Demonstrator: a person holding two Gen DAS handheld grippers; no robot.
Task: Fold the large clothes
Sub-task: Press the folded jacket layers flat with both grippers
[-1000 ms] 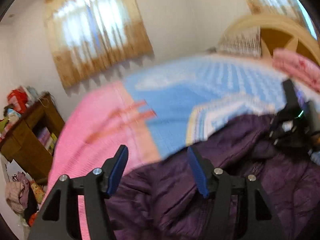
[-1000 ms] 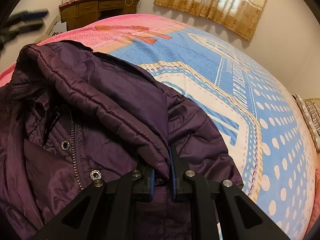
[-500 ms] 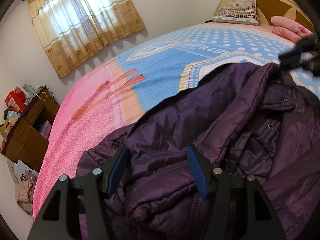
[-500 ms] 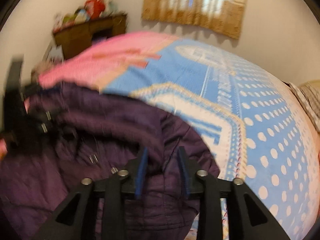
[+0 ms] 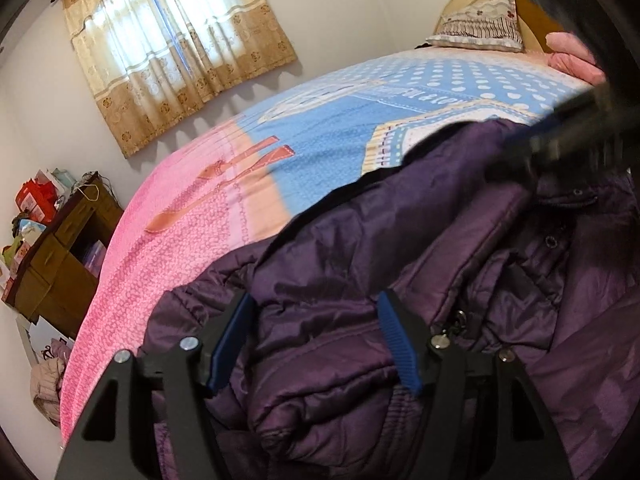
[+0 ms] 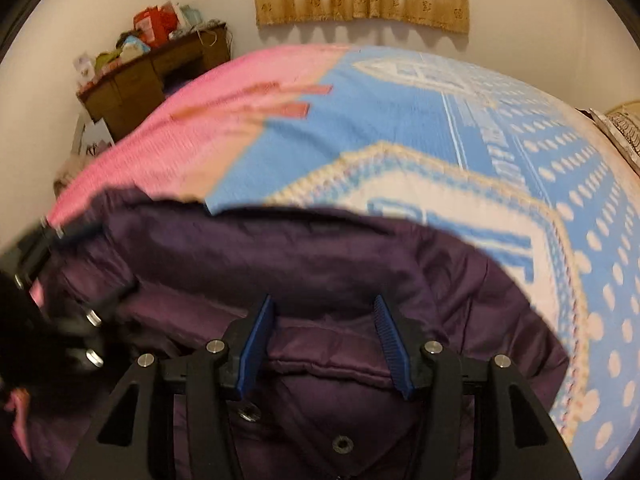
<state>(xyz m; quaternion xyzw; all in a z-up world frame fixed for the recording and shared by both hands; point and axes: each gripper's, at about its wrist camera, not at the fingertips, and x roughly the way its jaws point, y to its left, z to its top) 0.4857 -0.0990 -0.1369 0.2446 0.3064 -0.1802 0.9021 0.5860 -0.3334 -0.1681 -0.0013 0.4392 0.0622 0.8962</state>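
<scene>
Purple puffer jacket [image 5: 400,288] lies bunched on the bed [image 5: 328,120], at the near edge of the bedspread, over the blue-and-cream patterned part, with the pink part beside it toward the wooden desk [image 5: 60,256]. Jacket front faces up; zipper pull and snap buttons show.

Left gripper [image 5: 316,344] hangs low over the jacket, jaws apart and just opening wider; quilted fabric bulges up between the blue pads [image 5: 394,340], but the pads do not pinch it.

Right gripper [image 6: 326,344] is above the jacket's collar-side fold, jaws just opening, standing at a middling gap; the fabric lies under and between the fingers, not clamped. Right wrist view is motion-blurred.

In the left wrist view the right gripper's body is a dark blurred bar [image 5: 560,140] across the jacket's far end, toward the headboard. In the right wrist view the left gripper [image 6: 48,320] is a blurred black shape at the jacket's desk-side end.

Striped pillow [image 5: 480,28] and a pink folded cloth [image 5: 572,56] sit at the head of the bed, well apart from the jacket. Curtain [image 5: 172,44] hangs on the wall beyond the bed.
</scene>
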